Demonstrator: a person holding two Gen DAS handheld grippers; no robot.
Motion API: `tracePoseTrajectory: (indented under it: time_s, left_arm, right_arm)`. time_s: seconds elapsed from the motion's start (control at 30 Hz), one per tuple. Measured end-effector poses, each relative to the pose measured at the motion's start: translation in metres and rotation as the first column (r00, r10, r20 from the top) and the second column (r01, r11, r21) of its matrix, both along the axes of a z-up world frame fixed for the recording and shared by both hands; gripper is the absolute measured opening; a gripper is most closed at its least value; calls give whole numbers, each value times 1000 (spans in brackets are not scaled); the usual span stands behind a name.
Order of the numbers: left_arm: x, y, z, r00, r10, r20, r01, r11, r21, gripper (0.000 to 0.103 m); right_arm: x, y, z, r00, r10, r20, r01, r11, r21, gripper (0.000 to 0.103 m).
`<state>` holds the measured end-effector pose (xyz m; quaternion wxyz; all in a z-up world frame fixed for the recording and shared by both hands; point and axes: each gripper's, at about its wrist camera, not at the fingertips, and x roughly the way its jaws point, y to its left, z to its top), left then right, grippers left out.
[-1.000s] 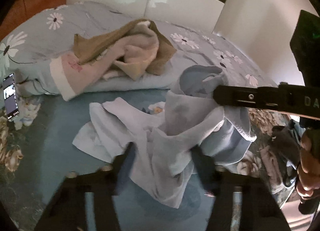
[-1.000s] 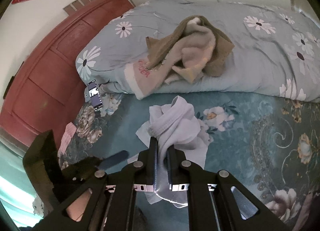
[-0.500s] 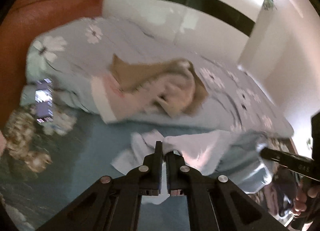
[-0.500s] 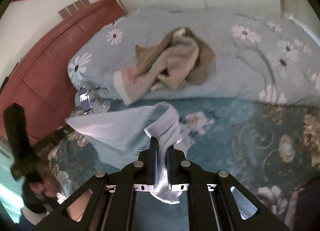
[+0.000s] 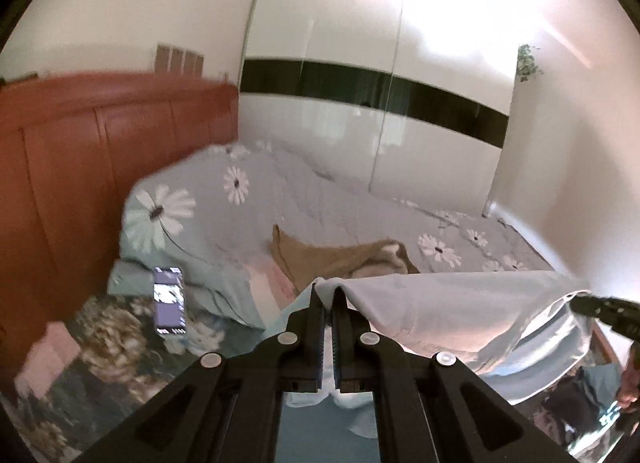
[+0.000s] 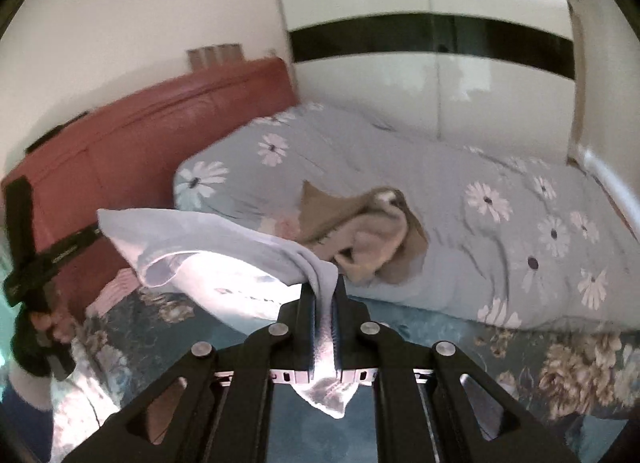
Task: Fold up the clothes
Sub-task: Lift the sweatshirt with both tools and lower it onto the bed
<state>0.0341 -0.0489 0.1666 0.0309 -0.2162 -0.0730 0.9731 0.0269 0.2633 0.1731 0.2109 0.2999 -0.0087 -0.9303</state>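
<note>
Red-brown headboard [image 5: 100,151] stands at the left, with a phone [image 5: 169,300] lying on the flowered sheet [image 5: 120,347] below the daisy quilt [image 5: 256,215]. Left gripper [image 5: 328,295] has its jaws pinched tight on one corner of the pale blue garment [image 5: 460,315], which hangs stretched in the air above the bed across to the right gripper [image 6: 323,287], clamped on the other corner, with a brown blanket [image 6: 360,231] heaped on the quilt behind

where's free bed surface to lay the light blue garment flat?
Freest patch: the teal floral sheet beneath both grippers, bordered by the grey daisy quilt behind. It is crowded left toward the red-brown headboard, where a lit phone lies, and on the quilt, where a brown-and-beige blanket is heaped.
</note>
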Motion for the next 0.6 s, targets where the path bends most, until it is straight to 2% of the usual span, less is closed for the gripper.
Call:
tracePoseTrajectory:
  time_s: [0.13,0.2,0.3,0.37,0.47,0.53,0.6]
  left_arm:
    - [38,-14,31,998,-13,-68,12,1000,-16,3]
    - [49,-24,47,996,-18,-90,16,1000,-26,3]
    - [53,-39,64,995,-18,-97,15,999,-32,3]
    - [45,-42,64,996,-2,-85,-3,998,-60,3]
    - [11,-41,36,1000,27,-5,-27,994,-108,3]
    - [-18,-38,2,997,38,67,-30,992,-126,3]
    - [-48,-39,-39,985,38,167,-22,995,-102,3]
  right_arm:
    - [41,-6,38,993,78,-88,-78,997,5,6]
    - [48,-11,49,988,105,-115,-103,994,20,6]
    - [23,-24,33,992,110,-66,-107,993,55,6]
    - [5,-33,23,993,113,-34,-110,991,78,6]
    - [-20,-47,7,993,115,15,-116,987,113,6]
    - [-38,-56,-4,992,115,48,-121,983,135,6]
    - [-68,-61,-40,986,89,139,-109,984,139,6]
